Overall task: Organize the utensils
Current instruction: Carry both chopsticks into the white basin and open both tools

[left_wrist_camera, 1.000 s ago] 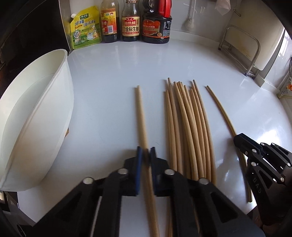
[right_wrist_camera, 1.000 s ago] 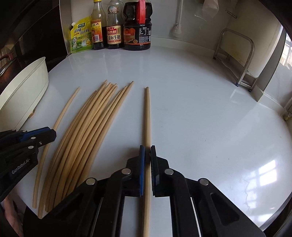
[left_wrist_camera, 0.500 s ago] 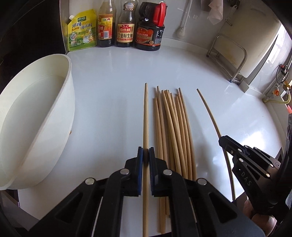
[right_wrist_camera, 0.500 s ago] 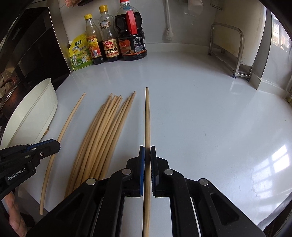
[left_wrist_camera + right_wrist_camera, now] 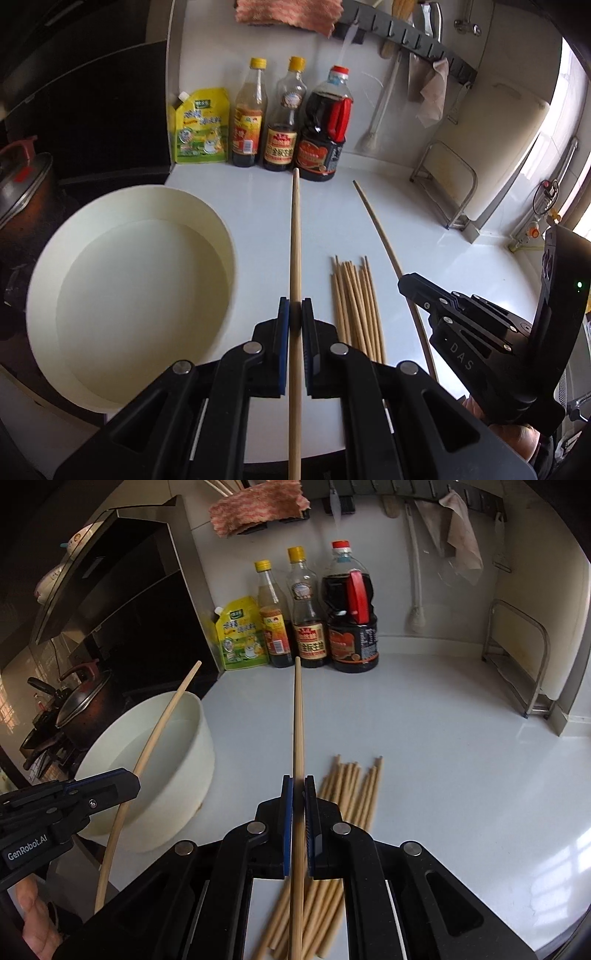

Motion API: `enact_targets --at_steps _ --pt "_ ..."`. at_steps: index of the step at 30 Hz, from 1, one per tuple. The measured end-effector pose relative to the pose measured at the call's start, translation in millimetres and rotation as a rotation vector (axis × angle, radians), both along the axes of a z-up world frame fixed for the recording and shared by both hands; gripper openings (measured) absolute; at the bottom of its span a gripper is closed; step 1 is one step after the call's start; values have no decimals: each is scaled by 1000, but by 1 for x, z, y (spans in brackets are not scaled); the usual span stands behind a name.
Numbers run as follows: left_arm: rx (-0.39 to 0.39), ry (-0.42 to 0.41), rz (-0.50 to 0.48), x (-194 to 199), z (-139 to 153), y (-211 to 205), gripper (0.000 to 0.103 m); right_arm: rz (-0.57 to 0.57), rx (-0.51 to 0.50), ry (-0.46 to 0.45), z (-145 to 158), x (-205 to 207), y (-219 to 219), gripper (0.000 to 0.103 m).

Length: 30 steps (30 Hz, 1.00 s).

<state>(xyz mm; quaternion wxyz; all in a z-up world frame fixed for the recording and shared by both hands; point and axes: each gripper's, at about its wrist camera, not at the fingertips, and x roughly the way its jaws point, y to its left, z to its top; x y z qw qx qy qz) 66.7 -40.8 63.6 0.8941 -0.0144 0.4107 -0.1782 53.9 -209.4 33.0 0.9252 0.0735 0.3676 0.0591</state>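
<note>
My left gripper (image 5: 295, 314) is shut on one wooden chopstick (image 5: 295, 240) and holds it in the air, to the right of the white basin (image 5: 122, 291). My right gripper (image 5: 298, 790) is shut on another chopstick (image 5: 298, 720), also lifted. A bundle of several chopsticks (image 5: 356, 306) lies on the white counter (image 5: 424, 229) between the two grippers; it also shows in the right wrist view (image 5: 351, 790). In the right wrist view the left gripper (image 5: 122, 786) and its chopstick (image 5: 155, 734) sit at the left, in front of the basin (image 5: 166, 771).
A yellow pouch (image 5: 199, 127) and three sauce bottles (image 5: 282, 122) stand at the back wall. A metal rack (image 5: 447, 184) stands at the right. A pot with a lid (image 5: 81, 701) sits on the stove left of the basin. Cloths hang above.
Both grippers have risen from the counter, each lifting its chopstick clear of the bundle. The views now look higher up the back wall, and the basin is closer beneath the left gripper.
</note>
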Motion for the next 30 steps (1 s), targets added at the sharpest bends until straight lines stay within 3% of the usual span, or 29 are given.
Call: enact_targets --at_steps 6,13,22,30 --pt "33 -58 101 17 14 60 7 115 14 -16 13 35 64 6" --pt "33 -23 204 50 -5 125 7 216 34 36 9 75 137 6" --pt "32 46 256 90 -43 164 7 267 10 156 -24 115 189 6" --pt "30 118 257 103 -77 168 7 255 -14 255 -61 125 196 6"
